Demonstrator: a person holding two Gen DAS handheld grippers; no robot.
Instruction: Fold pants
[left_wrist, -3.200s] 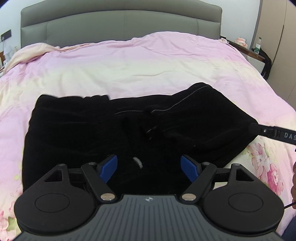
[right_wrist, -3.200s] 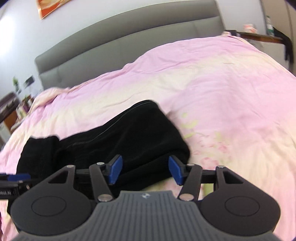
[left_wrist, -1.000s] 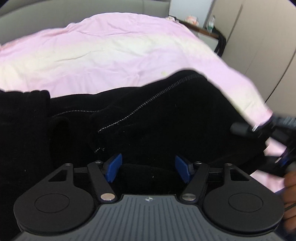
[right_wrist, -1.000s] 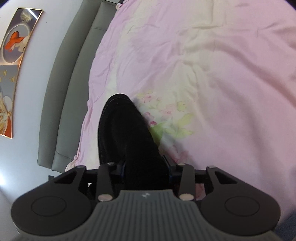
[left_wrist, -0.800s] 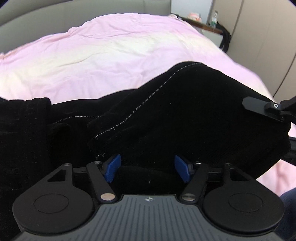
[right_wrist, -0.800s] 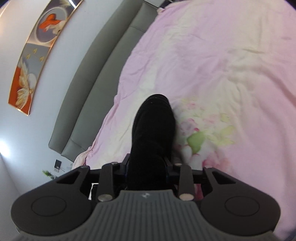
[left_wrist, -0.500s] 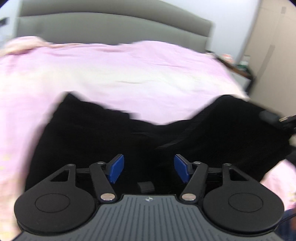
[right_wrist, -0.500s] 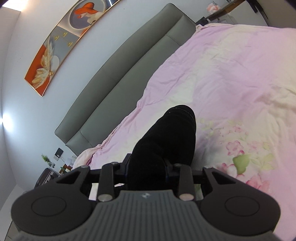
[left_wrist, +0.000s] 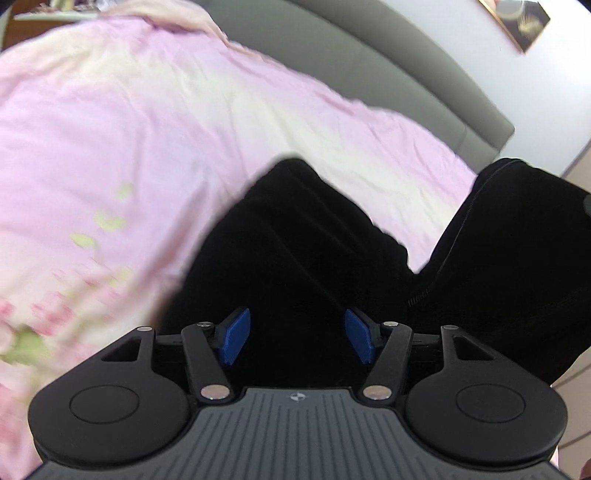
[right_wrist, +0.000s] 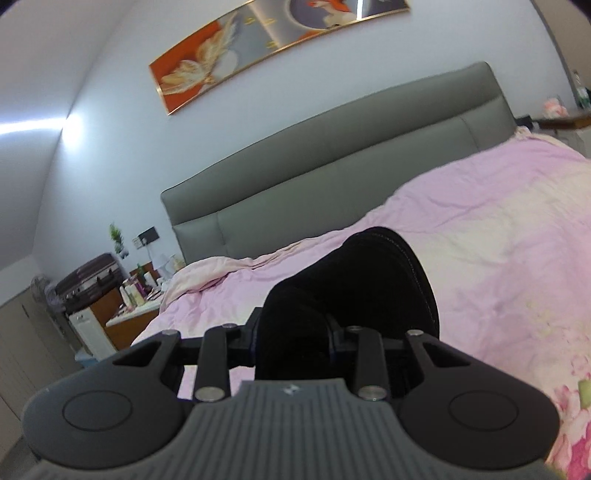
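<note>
Black pants (left_wrist: 295, 236) lie on the pink bed cover (left_wrist: 147, 129). One end of them (left_wrist: 517, 240) rises at the right of the left wrist view. My left gripper (left_wrist: 298, 338) hovers low over the flat part; its jaws are closing, both blue pads (left_wrist: 236, 336) still show, and black cloth fills the gap without being pressed. In the right wrist view my right gripper (right_wrist: 295, 339) is shut on a thick bunch of the pants (right_wrist: 369, 273), which humps up above the bed cover (right_wrist: 498, 221) beyond the fingers.
A grey padded headboard (right_wrist: 332, 155) backs the bed, with a long painting (right_wrist: 277, 44) on the wall above. A cluttered nightstand (right_wrist: 136, 295) and a dark suitcase (right_wrist: 90, 280) stand at the bed's left. Pink cover spreads around the pants.
My right gripper has risen and rolled with the pants' end held, so the headboard and wall now fill its view. My left gripper has swung sideways over the pants and rolled.
</note>
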